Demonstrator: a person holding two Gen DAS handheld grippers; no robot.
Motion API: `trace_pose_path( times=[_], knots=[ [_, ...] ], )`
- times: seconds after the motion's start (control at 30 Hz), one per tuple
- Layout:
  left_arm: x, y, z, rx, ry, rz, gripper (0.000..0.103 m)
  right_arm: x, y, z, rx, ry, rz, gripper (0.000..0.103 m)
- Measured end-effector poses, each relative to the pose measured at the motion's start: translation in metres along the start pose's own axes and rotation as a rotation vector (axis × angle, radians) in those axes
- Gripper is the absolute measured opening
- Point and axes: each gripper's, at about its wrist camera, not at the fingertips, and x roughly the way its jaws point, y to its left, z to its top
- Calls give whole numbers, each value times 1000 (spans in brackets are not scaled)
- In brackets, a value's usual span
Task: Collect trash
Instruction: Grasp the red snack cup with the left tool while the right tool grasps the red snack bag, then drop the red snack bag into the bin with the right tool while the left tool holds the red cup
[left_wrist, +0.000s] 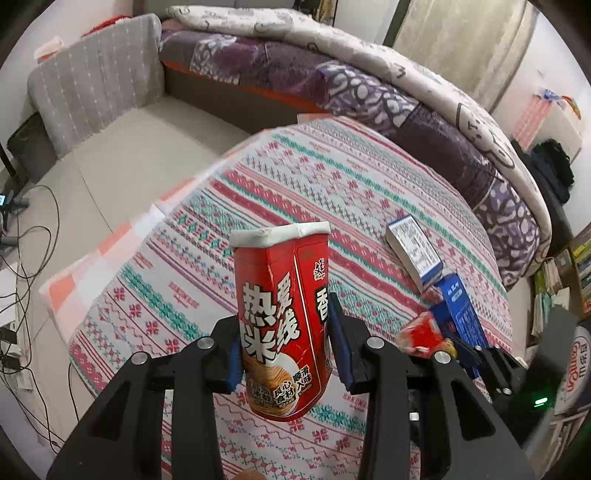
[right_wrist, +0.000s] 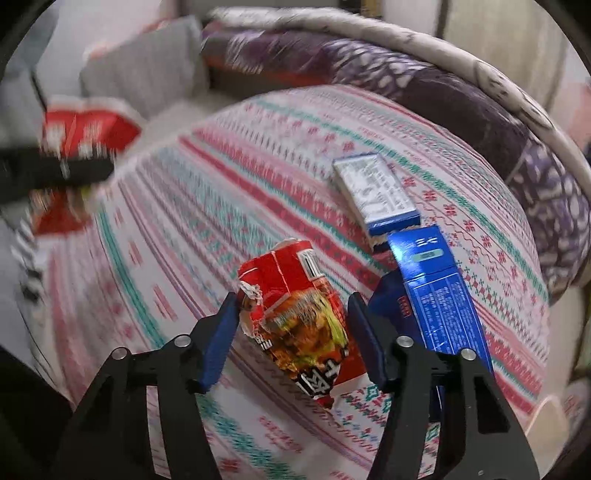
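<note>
the left gripper (left_wrist: 284, 350) is clamped on an upright red rice noodle cup (left_wrist: 282, 317), held above the table's patterned cloth (left_wrist: 332, 184). the right gripper (right_wrist: 290, 332) is spread wide around a crumpled red snack wrapper (right_wrist: 295, 314) lying on the cloth, pads not touching it. just beside the wrapper lie a dark blue box (right_wrist: 439, 291) and a white-and-blue box (right_wrist: 376, 192).

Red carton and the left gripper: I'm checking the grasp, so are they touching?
Touching. In the left wrist view, both blue pads of the left gripper press the sides of the red carton, which hangs above the cloth.
</note>
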Motion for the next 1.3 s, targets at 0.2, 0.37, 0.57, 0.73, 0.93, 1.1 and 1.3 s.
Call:
trace_pose_path(
  times=[0.2, 0.37, 0.57, 0.73, 0.93, 1.1, 1.3],
  knots=[
    [-10, -11, 2, 26, -57, 8, 39, -36, -7, 7, 126, -135, -1, 56],
    [-22, -23, 3, 54, -118, 21, 39, -66, -16, 4, 216, -237, -54, 56],
    [-30, -41, -1, 88, -178, 45, 39, -88, -39, -4, 323, -318, -120, 56],
    [-32, -58, -6, 127, -207, 53, 39, -96, -59, -11, 381, -338, -149, 57],
    [-34, -83, -12, 180, -239, 55, 39, -105, -70, -19, 406, -352, -173, 57],
    [-35, -100, -16, 205, -242, 36, 39, -112, -82, -26, 427, -354, -186, 57],
    [-37, -121, -23, 237, -246, 15, 39, -121, -98, -36, 454, -356, -204, 57]
  ],
)
